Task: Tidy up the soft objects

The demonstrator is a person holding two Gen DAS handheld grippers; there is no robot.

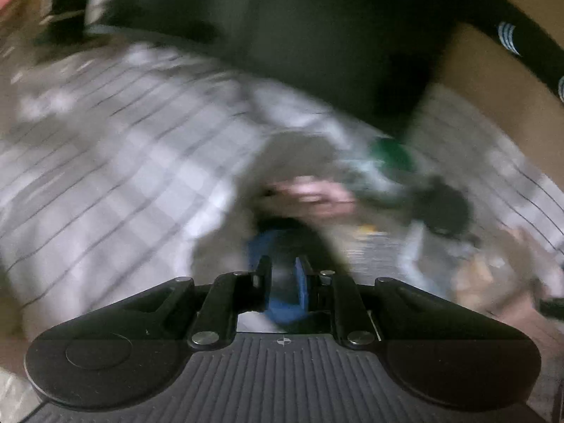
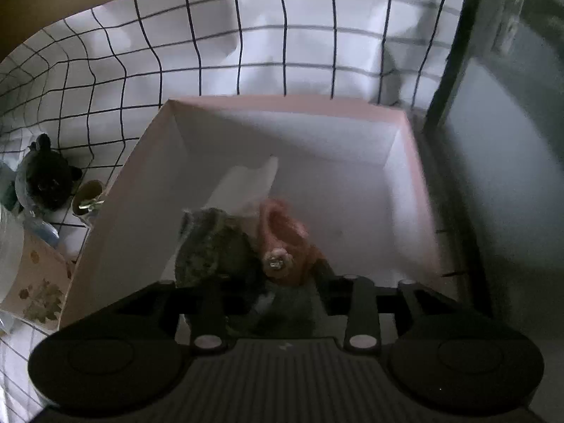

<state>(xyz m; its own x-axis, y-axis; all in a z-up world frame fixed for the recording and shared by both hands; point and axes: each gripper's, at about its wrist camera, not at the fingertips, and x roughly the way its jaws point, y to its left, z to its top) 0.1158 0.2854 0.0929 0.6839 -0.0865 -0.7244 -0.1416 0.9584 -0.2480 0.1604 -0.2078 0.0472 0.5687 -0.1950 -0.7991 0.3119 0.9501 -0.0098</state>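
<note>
The left wrist view is smeared by motion. My left gripper has its jaws nearly together, shut on a blue and grey soft toy with a pinkish patch at its far end. It hangs over the checked cloth. In the right wrist view my right gripper hovers inside a pale pink box. Its jaws stand apart, and the left finger is hidden. Between them lie a grey-green plush toy and an orange knitted soft toy with a button, loose over the box floor.
Left of the box on the checked cloth sit a dark plush toy, a small cup and a flowered card. A dark framed panel stands right of the box. The left view shows a green blur and a dark bulk.
</note>
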